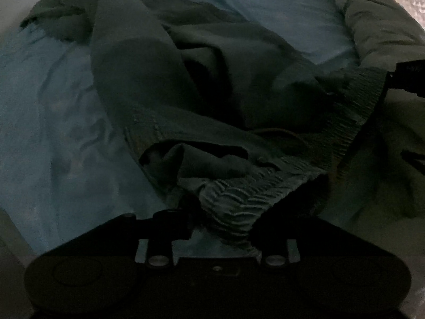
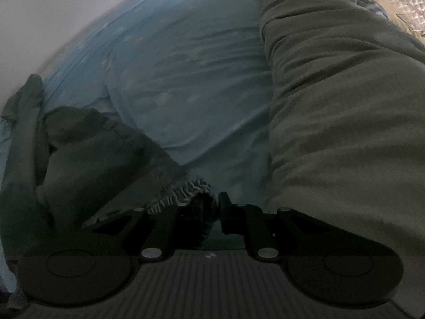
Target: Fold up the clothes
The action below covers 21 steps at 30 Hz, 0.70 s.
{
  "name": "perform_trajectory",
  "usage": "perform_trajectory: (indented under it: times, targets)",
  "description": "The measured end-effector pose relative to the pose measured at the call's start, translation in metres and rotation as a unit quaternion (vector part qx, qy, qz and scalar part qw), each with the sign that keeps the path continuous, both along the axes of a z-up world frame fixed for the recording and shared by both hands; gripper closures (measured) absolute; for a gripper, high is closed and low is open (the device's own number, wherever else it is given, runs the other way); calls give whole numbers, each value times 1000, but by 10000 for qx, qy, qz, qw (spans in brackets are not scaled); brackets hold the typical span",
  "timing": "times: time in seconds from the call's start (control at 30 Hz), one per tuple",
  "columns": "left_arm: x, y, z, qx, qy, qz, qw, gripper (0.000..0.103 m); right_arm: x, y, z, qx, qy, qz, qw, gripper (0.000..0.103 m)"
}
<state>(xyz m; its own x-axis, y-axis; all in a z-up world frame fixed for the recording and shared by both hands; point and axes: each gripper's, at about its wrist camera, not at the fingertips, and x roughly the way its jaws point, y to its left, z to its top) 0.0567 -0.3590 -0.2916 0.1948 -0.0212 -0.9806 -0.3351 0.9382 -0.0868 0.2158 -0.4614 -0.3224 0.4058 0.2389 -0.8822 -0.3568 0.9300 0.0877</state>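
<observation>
Fringe of the green scarf [image 1: 233,207] lies between the left tongs' [image 1: 225,223] parted jaws, unpinched. Its long axis runs from there far-left across the blue sheet [image 1: 53,133]. Right tongs [image 2: 211,210] stand narrowly apart, fringe in the gap.

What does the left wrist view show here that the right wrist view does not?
Only the left wrist view shows the dark green garment nearly whole, crumpled on the bed, its ribbed waistband stretched from the left tool toward the right tool at the frame's right edge.

Only the right wrist view shows the long grey-green blanket roll in full and the frayed waistband corner between the right tool's slightly parted fingers.

Both share the light blue sheet, garment and dim lighting.
</observation>
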Motion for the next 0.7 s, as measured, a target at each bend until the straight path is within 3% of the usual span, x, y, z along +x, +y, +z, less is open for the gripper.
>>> perform_trajectory:
  times: [0.13, 0.17, 0.23, 0.37, 0.43, 0.57, 0.63, 0.7]
  targets:
    - [5, -2, 14, 3, 98, -68, 9999, 64, -9, -4, 12, -98, -7, -67, 9999, 74]
    - [5, -1, 18, -8, 117, -62, 9999, 63, -10, -4, 15, -134, -33, -78, 9999, 60]
    - [6, 3, 23, -51, 162, -43, 9998, 58, -15, -11, 19, -160, -166, -66, 9997, 44]
    - [7, 2, 28, -1, 253, -82, 9996, 53, -27, -16, 40, -78, -376, -12, 9993, 43]
    - [6, -1, 27, 80, 290, -79, 9995, 41, -36, -18, 52, 134, -440, -18, 9989, 43]
    - [-1, -7, 6, 79, 338, 61, 9994, 32, -61, -13, 69, 473, -603, 72, 9970, 43]
    - [-6, -15, -10, -39, 364, 46, 9993, 18, -74, -11, 71, 547, -646, 140, 9963, 43]
    - [-11, -25, -26, -74, 403, -40, 9992, 18, -88, -10, 73, 601, -680, 210, 9957, 43]
